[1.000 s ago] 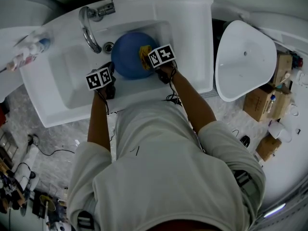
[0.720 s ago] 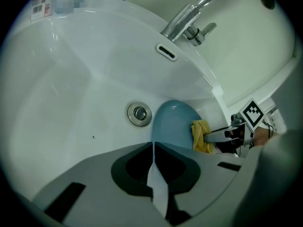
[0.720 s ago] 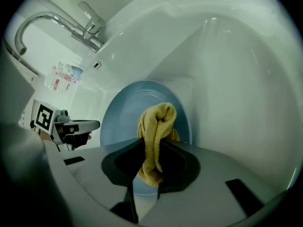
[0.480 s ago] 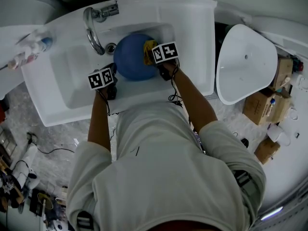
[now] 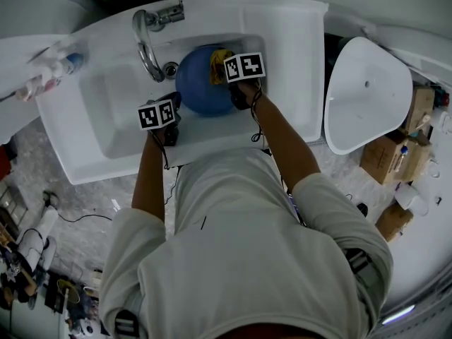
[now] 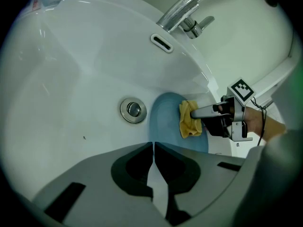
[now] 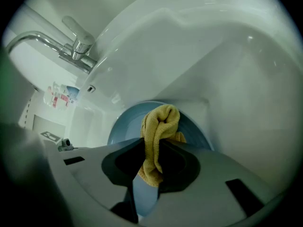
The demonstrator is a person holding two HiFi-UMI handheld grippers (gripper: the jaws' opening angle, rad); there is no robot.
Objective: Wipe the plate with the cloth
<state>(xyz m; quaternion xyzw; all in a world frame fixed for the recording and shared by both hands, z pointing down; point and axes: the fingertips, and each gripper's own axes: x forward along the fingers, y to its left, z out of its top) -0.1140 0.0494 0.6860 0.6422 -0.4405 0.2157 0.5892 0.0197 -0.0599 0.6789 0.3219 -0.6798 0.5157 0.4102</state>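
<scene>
Inside the sink (image 5: pixel 106 111), left gripper (image 6: pixel 153 144) shut on tilted plate (image 6: pixel 165 124), right gripper (image 7: pixel 151 145) shut on lengthwise cloth (image 7: pixel 161 122)

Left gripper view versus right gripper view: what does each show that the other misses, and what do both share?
Only the left gripper view: the round metal drain, and the right gripper seen from outside. Only the right gripper view: that gripper's own jaws from behind, closed on the crumpled yellow cloth. Both: the round blue plate, the cloth, the chrome tap, the white ceramic sink.
</scene>
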